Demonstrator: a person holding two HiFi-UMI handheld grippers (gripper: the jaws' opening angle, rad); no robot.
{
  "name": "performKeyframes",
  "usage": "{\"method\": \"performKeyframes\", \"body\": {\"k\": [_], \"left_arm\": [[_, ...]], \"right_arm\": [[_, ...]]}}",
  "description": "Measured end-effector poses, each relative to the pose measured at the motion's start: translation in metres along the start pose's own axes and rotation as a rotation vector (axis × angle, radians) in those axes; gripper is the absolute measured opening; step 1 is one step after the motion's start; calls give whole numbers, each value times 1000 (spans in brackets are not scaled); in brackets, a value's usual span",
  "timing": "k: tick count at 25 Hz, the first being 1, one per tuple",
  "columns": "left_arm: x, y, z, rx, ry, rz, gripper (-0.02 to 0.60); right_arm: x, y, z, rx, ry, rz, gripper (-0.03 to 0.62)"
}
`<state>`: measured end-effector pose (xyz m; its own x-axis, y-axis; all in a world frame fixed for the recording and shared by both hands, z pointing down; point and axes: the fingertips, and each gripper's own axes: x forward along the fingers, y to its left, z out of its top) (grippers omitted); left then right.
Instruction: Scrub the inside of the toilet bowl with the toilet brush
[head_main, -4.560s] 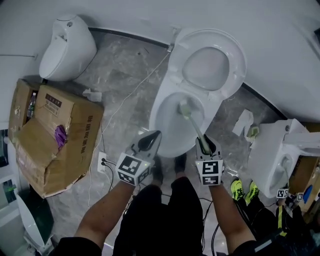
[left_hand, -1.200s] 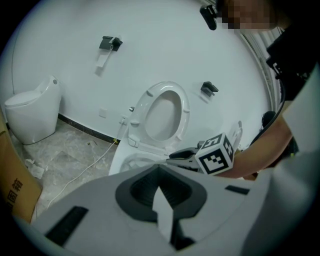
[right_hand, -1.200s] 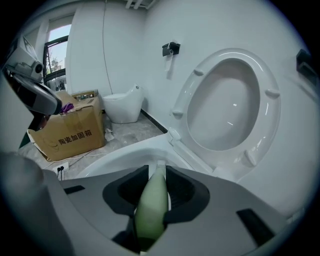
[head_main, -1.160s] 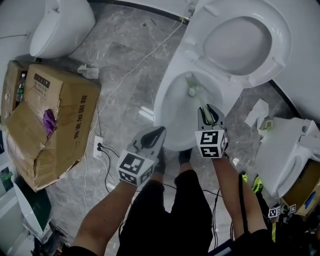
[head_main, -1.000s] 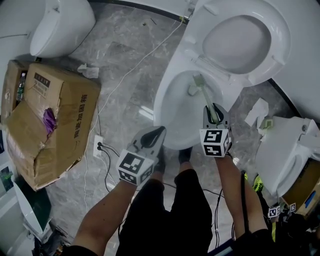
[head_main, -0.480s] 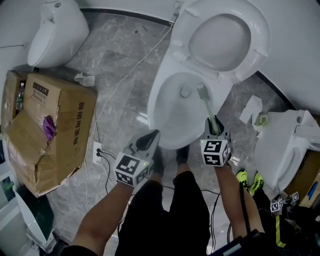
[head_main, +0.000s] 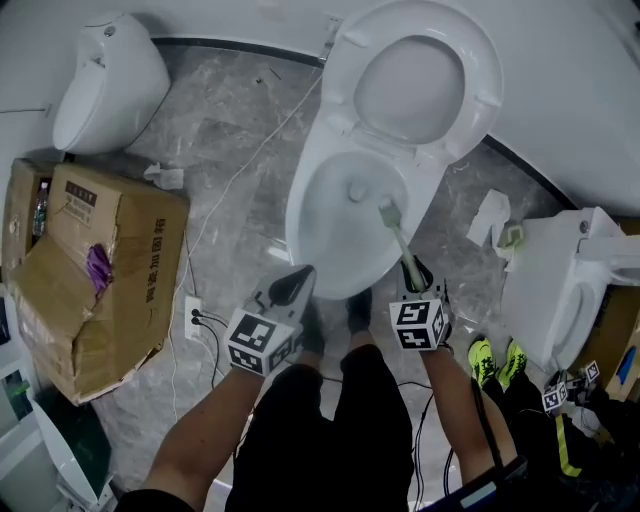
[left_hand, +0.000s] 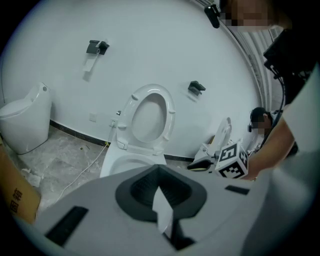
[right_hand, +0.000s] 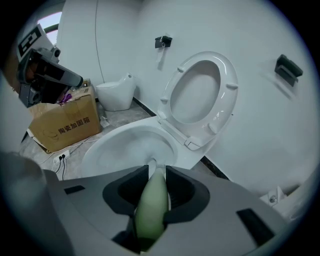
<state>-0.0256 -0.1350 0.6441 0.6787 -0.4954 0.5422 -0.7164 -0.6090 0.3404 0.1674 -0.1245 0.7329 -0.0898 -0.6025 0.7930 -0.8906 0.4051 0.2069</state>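
Right gripper (head_main: 413, 276) clamps the brush (head_main: 396, 232) handle, head inside the bowl (head_main: 300, 215); left gripper (head_main: 297, 284), jaws together and empty, hangs before the bowl.

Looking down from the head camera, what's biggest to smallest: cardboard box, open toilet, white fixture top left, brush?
1. open toilet, lid included.
2. cardboard box, nearly the same; that pair is a close call.
3. white fixture.
4. brush, by far the smallest.
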Motion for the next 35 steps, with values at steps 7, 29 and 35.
{"method": "performKeyframes", "body": {"k": [7, 29, 35], "left_arm": [[-12, -8, -5, 9, 4, -11, 9], [-39, 8, -9, -41, -54, 44, 9], [-50, 18, -11, -60, -65, 71, 9]], "right_arm": [[-16, 22, -9, -9, 3, 28, 114], [-52, 139, -5, 6, -5, 283, 114], [-48, 153, 23, 5, -51, 325, 114]]}}
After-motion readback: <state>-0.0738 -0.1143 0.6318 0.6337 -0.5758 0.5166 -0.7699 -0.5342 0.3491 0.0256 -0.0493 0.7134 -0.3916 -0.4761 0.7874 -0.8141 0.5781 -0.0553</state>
